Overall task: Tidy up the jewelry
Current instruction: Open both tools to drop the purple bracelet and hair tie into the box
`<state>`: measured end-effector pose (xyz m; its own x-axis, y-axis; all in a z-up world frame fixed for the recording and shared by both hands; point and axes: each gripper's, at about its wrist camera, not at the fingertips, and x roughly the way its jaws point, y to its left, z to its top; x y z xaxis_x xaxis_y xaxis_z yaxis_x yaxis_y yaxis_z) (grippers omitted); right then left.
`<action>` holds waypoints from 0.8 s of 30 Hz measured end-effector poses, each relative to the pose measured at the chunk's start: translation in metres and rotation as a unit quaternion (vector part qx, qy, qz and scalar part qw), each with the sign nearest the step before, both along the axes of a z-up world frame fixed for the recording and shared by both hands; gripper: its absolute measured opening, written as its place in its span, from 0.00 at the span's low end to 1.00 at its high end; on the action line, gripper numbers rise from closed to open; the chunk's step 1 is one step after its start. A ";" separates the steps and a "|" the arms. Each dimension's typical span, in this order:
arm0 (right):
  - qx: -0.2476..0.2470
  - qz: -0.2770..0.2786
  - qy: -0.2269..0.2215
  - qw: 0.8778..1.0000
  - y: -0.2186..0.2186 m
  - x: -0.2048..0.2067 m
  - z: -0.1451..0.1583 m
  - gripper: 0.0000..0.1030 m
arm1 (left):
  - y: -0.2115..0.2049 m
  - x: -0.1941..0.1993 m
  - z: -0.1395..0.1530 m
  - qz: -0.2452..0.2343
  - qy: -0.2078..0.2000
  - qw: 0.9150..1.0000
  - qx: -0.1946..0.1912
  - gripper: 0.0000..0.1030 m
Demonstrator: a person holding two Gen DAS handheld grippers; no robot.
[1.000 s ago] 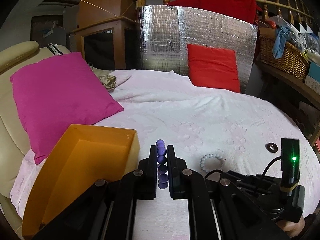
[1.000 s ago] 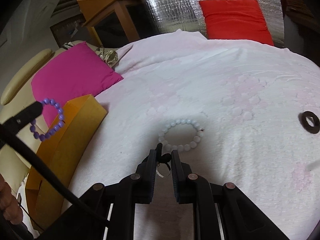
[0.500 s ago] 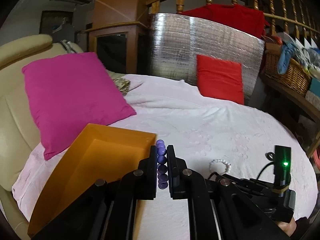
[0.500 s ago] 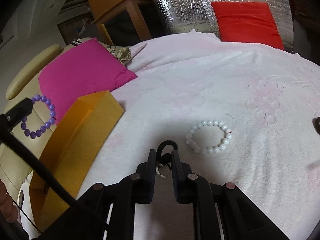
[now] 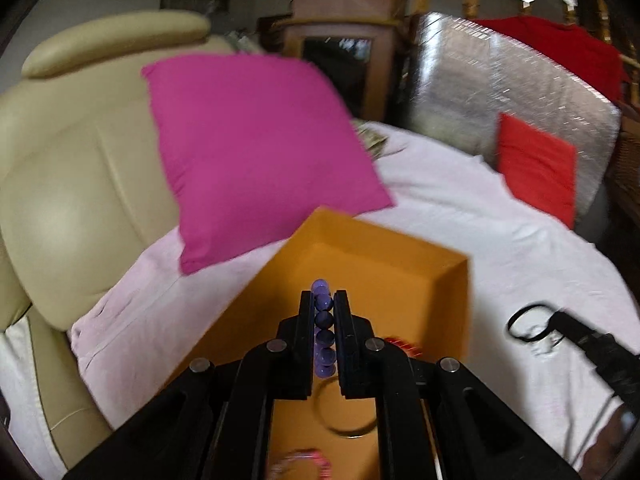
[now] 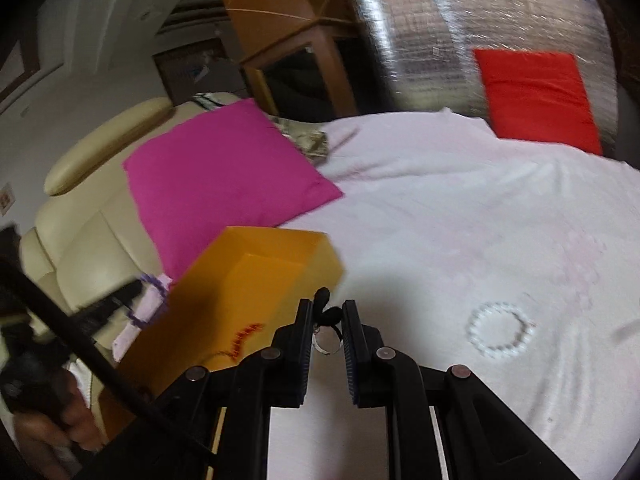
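The left gripper (image 5: 323,300) is clenched on a purple bead bracelet (image 5: 322,322), held above the open orange box (image 5: 448,276), which sits on the white bedspread (image 5: 460,208). Inside the box lie a metal bangle (image 5: 346,424), a red bead string (image 5: 402,343) and a blurred pink piece at 6 o'clock. The right gripper (image 6: 326,312) grasps a black cord with a small ring (image 6: 327,322), just right of the box. A white bead bracelet (image 6: 502,330) rests on the bedspread at 3 o'clock from it. A magenta pillow (image 5: 256,148) lies beyond the box, at 12 o'clock.

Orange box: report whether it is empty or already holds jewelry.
Not empty. The orange box already holds a red beaded piece, a plain ring and a pink bracelet on its floor.
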<state>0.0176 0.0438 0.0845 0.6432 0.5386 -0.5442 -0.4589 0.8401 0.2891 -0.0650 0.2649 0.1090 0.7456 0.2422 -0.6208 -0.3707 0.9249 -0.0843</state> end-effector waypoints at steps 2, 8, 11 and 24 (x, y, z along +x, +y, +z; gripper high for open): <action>0.001 0.016 -0.001 1.000 0.017 -0.001 0.006 0.15 | 0.012 0.003 -0.010 0.012 0.017 1.000 -0.009 0.09; -0.010 0.043 0.010 0.999 0.069 0.011 0.007 0.15 | 0.038 0.009 -0.038 0.037 0.065 0.997 -0.028 0.09; -0.015 0.049 0.023 0.998 0.088 0.022 0.002 0.15 | 0.040 0.011 -0.042 0.042 0.073 0.996 -0.022 0.09; -0.069 0.067 0.055 0.994 0.144 0.060 -0.024 0.15 | 0.050 0.018 -0.054 0.048 0.102 0.993 -0.016 0.09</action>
<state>0.0777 0.1878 0.0603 0.5029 0.5300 -0.6828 -0.5410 0.8091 0.2296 -0.0466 0.3147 0.0555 0.5771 0.2841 -0.7656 -0.4702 0.8822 -0.0271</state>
